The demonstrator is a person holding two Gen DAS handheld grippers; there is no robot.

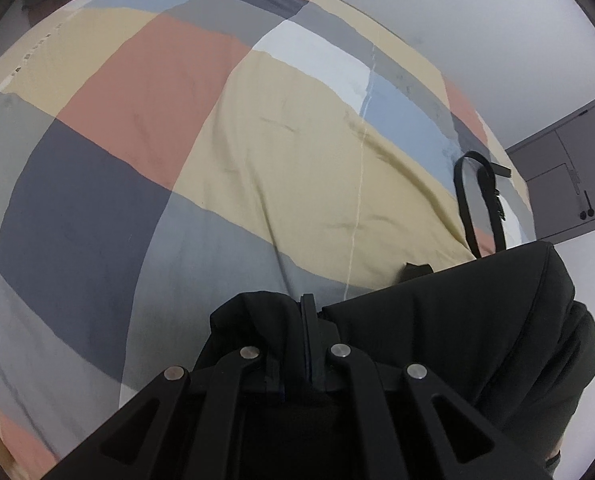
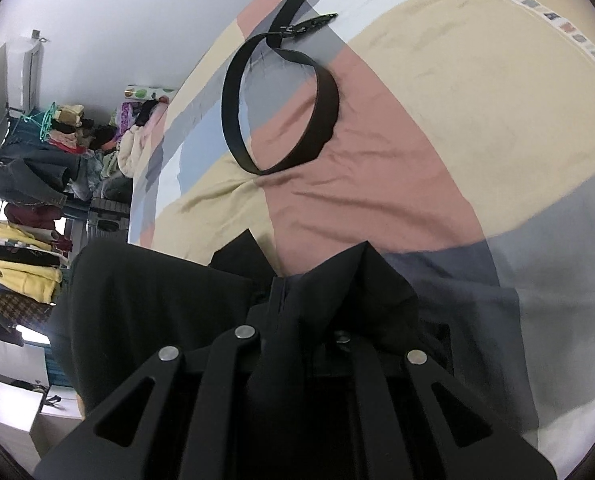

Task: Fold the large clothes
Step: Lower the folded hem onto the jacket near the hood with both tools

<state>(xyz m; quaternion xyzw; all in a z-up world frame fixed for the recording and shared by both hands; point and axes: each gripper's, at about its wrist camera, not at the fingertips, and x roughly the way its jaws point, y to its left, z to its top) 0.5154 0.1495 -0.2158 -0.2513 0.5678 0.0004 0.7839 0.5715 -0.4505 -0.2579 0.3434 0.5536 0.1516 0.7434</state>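
A black garment is held up over a bed with a checked cover. My left gripper is shut on a bunched edge of it, and the cloth stretches away to the right. In the right wrist view the same black garment stretches to the left. My right gripper is shut on a pointed fold of it, and the cloth hides the fingertips.
A black belt lies looped on the bed cover beyond the garment; it also shows in the left wrist view. Racks of hanging and piled clothes stand beside the bed. A grey door is in the white wall.
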